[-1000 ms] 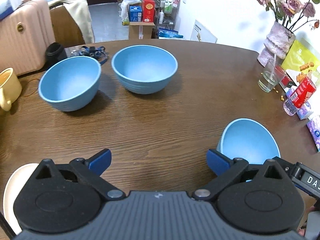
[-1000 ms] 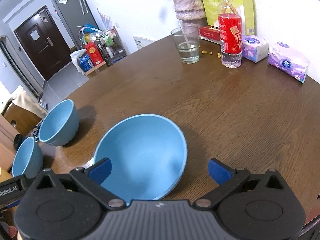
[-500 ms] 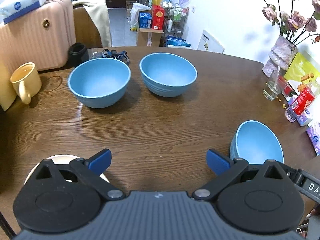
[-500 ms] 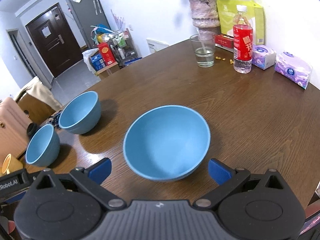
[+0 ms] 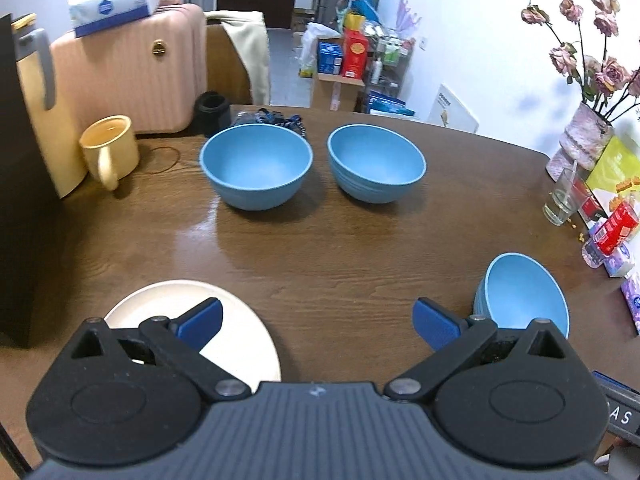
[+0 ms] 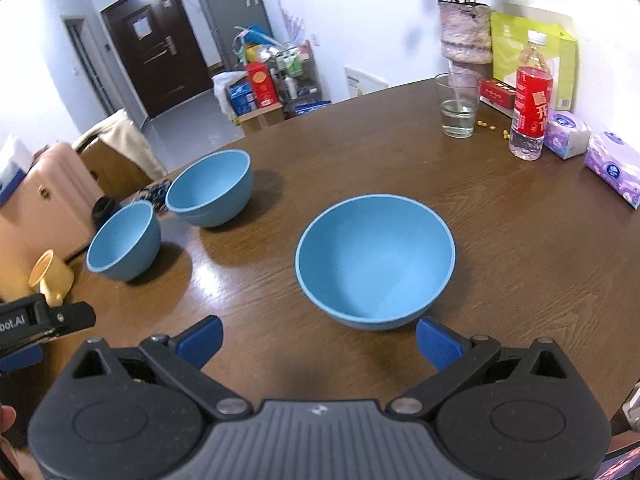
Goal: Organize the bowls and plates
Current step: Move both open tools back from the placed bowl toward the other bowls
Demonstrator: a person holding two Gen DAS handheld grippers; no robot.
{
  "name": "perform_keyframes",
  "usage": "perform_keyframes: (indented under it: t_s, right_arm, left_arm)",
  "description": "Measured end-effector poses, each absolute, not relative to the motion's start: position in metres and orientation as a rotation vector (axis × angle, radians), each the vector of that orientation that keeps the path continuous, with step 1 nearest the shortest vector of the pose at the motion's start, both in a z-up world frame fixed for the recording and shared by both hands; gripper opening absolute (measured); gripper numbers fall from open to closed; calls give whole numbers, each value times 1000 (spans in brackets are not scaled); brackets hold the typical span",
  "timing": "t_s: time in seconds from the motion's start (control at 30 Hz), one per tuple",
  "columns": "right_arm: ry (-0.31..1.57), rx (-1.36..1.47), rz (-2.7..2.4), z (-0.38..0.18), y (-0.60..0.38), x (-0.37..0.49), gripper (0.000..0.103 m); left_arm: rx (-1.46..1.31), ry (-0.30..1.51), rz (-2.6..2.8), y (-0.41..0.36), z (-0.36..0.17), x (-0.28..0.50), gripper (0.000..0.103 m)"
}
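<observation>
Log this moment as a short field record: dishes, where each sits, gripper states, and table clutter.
bowls: three blue bowls, all upright and empty on the table
near bowl: near bowl just ahead of the right gripper, not held
far bowls: left far bowl and right far bowl, side by side, apart
plate: white plate under the left gripper, flat on the table
left gripper: open, empty
right gripper: open, empty
clutter: yellow mug, glass, red-label bottle, vase, tissue packs
</observation>
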State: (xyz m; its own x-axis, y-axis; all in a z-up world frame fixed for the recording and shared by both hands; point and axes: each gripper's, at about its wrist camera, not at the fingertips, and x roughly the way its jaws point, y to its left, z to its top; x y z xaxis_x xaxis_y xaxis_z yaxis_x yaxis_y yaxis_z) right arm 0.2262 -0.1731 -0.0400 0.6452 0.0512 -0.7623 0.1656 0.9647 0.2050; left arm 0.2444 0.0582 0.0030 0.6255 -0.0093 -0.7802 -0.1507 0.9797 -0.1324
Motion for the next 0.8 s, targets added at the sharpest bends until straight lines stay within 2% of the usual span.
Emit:
perform_keyframes:
  t_s: [0.43, 0.8]
  right_arm:
    - [892, 203, 27, -36, -167, 198, 103]
    - [886, 218, 30, -34, -154, 192, 103]
  left_arm:
    - [-235, 910, 187, 58, 3, 196, 103]
    - [-227, 896, 203, 80, 11, 192, 103]
